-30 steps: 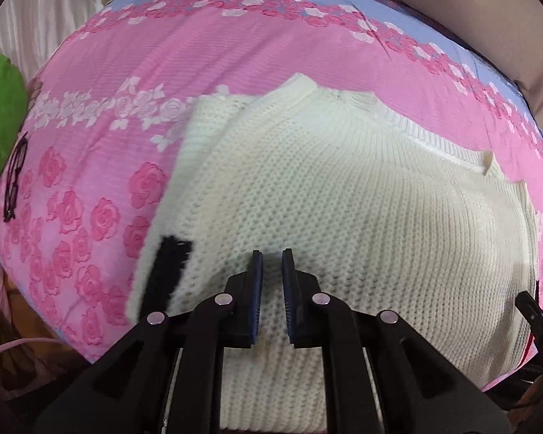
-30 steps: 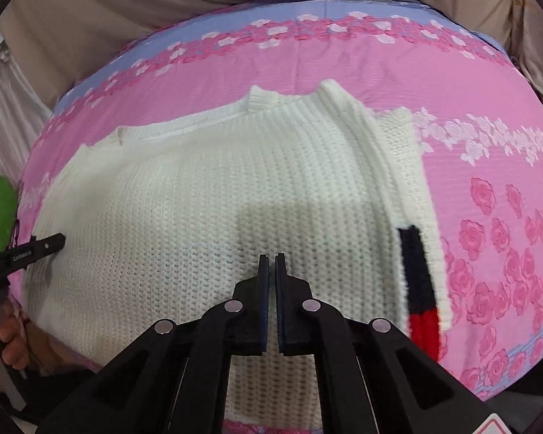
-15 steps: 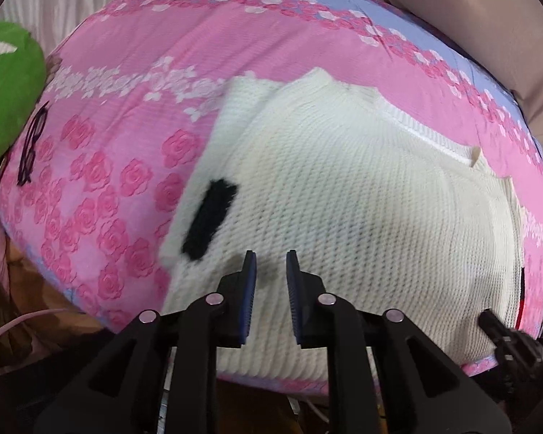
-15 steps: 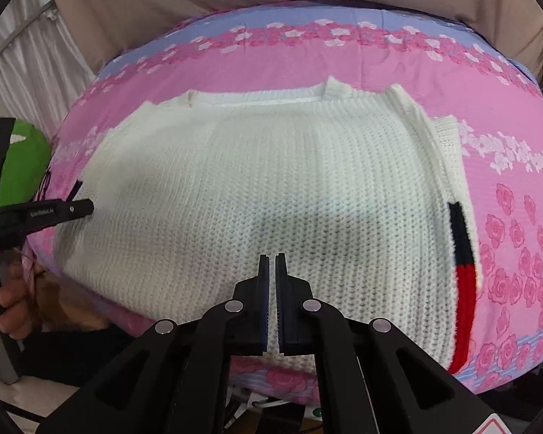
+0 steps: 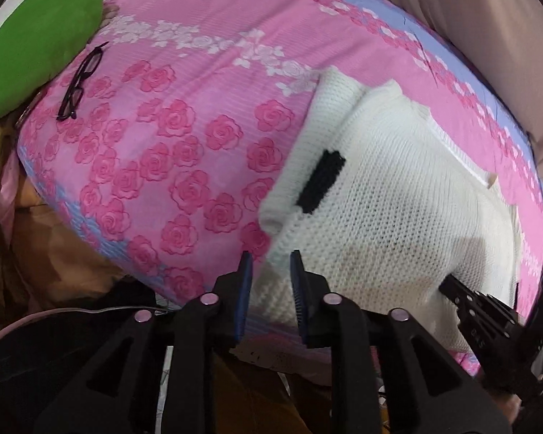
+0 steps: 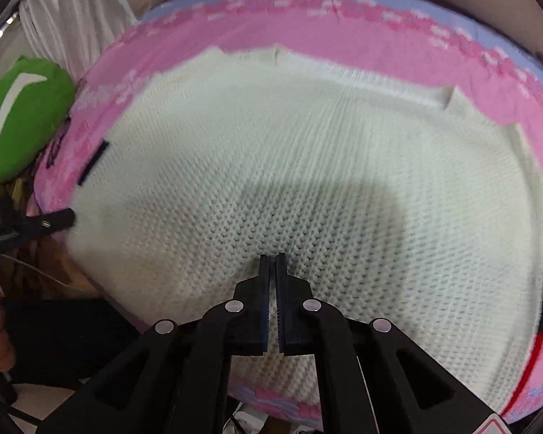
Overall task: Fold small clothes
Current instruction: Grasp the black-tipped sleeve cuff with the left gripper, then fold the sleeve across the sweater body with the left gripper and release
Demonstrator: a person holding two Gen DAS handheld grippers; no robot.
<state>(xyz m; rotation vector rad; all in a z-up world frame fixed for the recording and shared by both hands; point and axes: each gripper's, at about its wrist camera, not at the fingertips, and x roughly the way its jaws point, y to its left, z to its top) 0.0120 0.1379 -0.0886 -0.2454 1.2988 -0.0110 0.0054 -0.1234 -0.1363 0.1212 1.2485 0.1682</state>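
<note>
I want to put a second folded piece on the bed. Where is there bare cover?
Bare pink bedcover lies between the eyeglasses and the white sweater, and in a strip beyond the sweater's collar. The sweater fills the near right side, where the open left gripper hovers at its corner.

Left gripper [image 5: 270, 271] fingers spread apart; right gripper [image 6: 272, 267] fingers pressed together.

The sweater [image 5: 398, 195] lies flat on the bed [image 5: 184, 152], at its near edge. Glasses [image 5: 79, 83] lie well left of it, just beside a pillow [image 5: 32, 36] at the bed's left end.
</note>
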